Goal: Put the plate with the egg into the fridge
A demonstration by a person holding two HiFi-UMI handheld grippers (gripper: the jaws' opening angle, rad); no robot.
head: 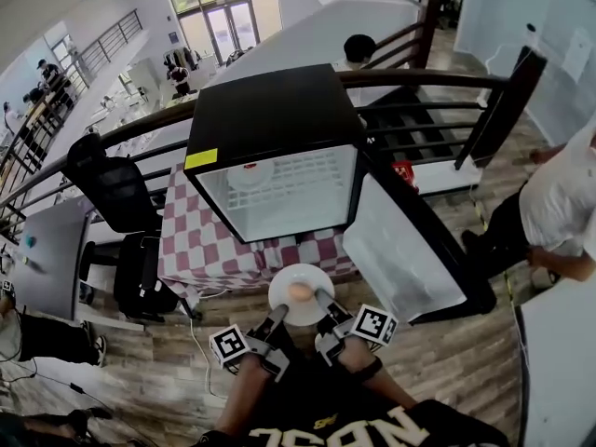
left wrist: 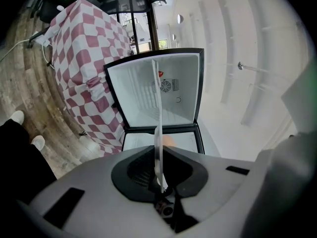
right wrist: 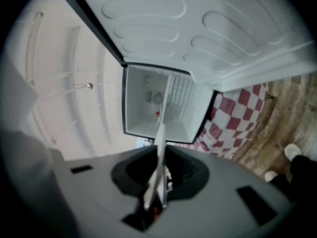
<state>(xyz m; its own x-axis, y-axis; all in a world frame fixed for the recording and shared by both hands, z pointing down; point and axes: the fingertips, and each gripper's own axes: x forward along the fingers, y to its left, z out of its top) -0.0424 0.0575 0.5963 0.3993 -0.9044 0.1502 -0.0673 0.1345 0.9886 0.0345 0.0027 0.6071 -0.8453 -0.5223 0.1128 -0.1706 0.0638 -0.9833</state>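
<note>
**A:** How far along is the person with this one?

**B:** Roughly halfway, I'd say. Going left to right: the left tool [head: 277,315] is clamped on the left rim of the plate [head: 303,276]. The plate is carried level in the air with the egg [head: 299,292] sitting in the middle. The right tool [head: 323,303] is pinched tight on the opposite rim.

**A:** So pickup's sorted. What about the fridge?

**B:** The fridge [head: 279,119] sits on the checked tabletop [head: 200,245] with its door [head: 400,250] swung wide open to the right, so there's nothing to open. The plate is outside, just short of the opening. Looks like what's left is to carry it in, set it down inside, let go, and probably shut the door.
</note>
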